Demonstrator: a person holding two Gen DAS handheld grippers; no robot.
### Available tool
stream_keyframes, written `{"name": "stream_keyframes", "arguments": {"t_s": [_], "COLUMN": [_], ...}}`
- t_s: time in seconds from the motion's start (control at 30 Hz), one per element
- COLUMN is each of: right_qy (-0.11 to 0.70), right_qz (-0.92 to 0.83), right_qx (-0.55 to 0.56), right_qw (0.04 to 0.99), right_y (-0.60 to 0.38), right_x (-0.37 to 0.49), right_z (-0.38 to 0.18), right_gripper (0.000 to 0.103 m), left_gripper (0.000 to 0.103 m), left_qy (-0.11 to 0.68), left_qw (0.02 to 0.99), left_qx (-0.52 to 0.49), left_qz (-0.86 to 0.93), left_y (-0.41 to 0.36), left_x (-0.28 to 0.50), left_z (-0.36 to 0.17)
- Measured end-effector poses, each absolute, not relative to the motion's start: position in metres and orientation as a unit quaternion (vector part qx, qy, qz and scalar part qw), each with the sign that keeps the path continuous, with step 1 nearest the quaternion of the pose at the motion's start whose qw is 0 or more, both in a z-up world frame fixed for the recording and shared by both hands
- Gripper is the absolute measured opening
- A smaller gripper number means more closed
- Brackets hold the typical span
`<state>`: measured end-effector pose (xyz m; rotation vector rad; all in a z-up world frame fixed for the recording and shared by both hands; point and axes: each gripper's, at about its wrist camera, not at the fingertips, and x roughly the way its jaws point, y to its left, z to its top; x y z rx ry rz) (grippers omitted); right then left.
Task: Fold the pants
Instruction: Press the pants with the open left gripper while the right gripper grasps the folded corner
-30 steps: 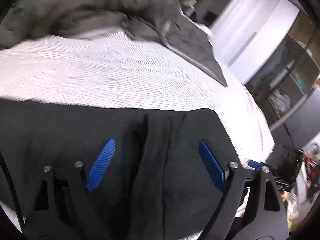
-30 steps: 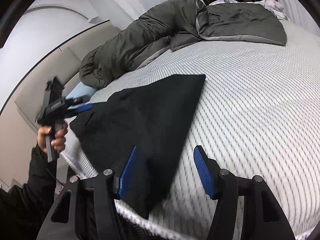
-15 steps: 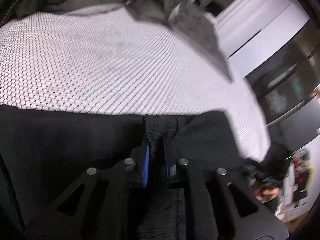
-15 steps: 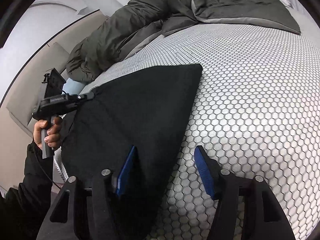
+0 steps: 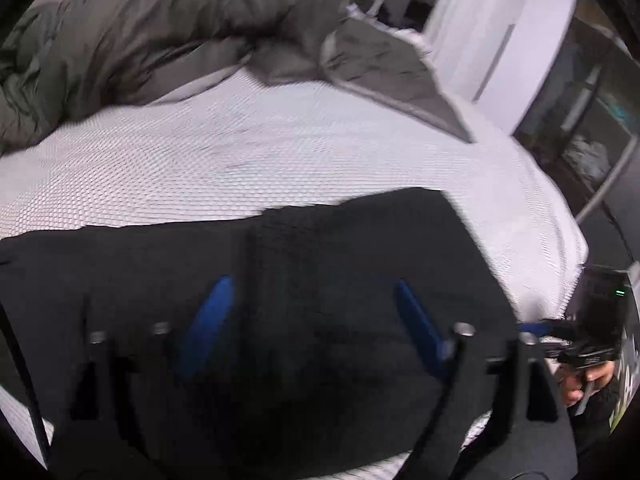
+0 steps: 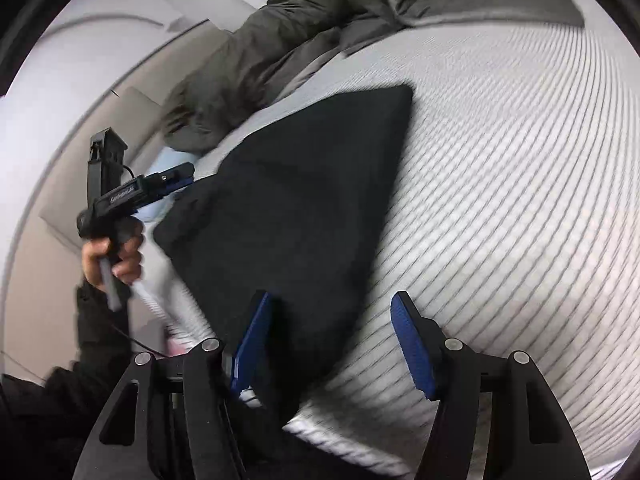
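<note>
The black pants (image 6: 296, 216), folded into a flat, tapering slab, lie on the white bed (image 6: 520, 200) near its edge, with the left gripper (image 5: 308, 320), jaws just opened, and right gripper (image 6: 332, 344) both released above them.

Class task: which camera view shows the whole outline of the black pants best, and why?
The right wrist view: the black pants lie on the mattress with most edges visible. The left wrist view shows only a blurred dark stretch, partly behind the claw fingers.
</note>
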<state>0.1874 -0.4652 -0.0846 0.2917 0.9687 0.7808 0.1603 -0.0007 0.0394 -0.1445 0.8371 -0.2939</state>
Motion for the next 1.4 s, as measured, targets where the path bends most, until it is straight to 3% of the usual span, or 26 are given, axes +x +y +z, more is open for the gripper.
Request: {"name": "stream_keyframes", "arguments": {"t_s": [0.03, 0.07, 0.1, 0.2, 0.37, 0.43, 0.5, 0.57, 0.7, 0.8, 0.93, 1.0, 1.07, 1.4], "right_qy": [0.457, 0.456, 0.45, 0.455, 0.483, 0.488, 0.473, 0.444, 0.42, 0.437, 0.467, 0.453, 0.453, 0.491], "right_qz": [0.366, 0.365, 0.363, 0.365, 0.377, 0.374, 0.369, 0.365, 0.35, 0.351, 0.36, 0.354, 0.357, 0.359], "right_qx": [0.16, 0.174, 0.192, 0.214, 0.195, 0.174, 0.171, 0.186, 0.192, 0.173, 0.107, 0.079, 0.082, 0.174], "right_qw": [0.794, 0.793, 0.793, 0.783, 0.766, 0.77, 0.781, 0.797, 0.815, 0.81, 0.8, 0.814, 0.813, 0.775], "right_y": [-0.464, -0.462, -0.462, -0.459, -0.458, -0.457, -0.46, -0.466, -0.464, -0.444, -0.415, -0.403, -0.392, -0.384], "right_x": [0.184, 0.182, 0.179, 0.168, 0.145, 0.143, 0.144, 0.15, 0.177, 0.202, 0.224, 0.231, 0.246, 0.327], "right_z": [-0.094, -0.096, -0.101, -0.108, -0.12, -0.118, -0.109, -0.096, -0.077, -0.078, -0.089, -0.089, -0.088, -0.097], "right_gripper": [0.062, 0.051, 0.022, 0.01, 0.01, 0.016, 0.031, 0.039, 0.04, 0.047, 0.045, 0.03, 0.027, 0.027], "left_gripper": [0.087, 0.087, 0.087, 0.087, 0.087, 0.087, 0.087, 0.087, 0.087, 0.092, 0.1, 0.1, 0.1, 0.1], "left_qy": [0.402, 0.402, 0.402, 0.414, 0.436, 0.429, 0.423, 0.42, 0.423, 0.427, 0.427, 0.43, 0.434, 0.423], "left_qw": [0.899, 0.897, 0.894, 0.891, 0.879, 0.879, 0.878, 0.875, 0.867, 0.862, 0.855, 0.852, 0.849, 0.846], "left_qx": [-0.066, -0.064, -0.054, -0.022, -0.056, -0.06, -0.045, -0.012, 0.054, 0.104, 0.12, 0.127, 0.122, 0.101], "left_qz": [-0.159, -0.171, -0.19, -0.187, -0.186, -0.196, -0.22, -0.24, -0.257, -0.253, -0.268, -0.271, -0.278, -0.307], "left_y": [-0.017, -0.027, -0.042, -0.07, -0.082, -0.087, -0.106, -0.131, -0.181, -0.197, -0.202, -0.198, -0.2, -0.177], "left_x": [0.15, 0.144, 0.138, 0.13, 0.125, 0.12, 0.106, 0.093, 0.076, 0.07, 0.066, 0.071, 0.074, 0.071], "left_z": [0.039, 0.038, 0.034, 0.018, 0.003, 0.005, 0.007, 0.005, -0.016, -0.035, -0.047, -0.052, -0.054, -0.054]}}
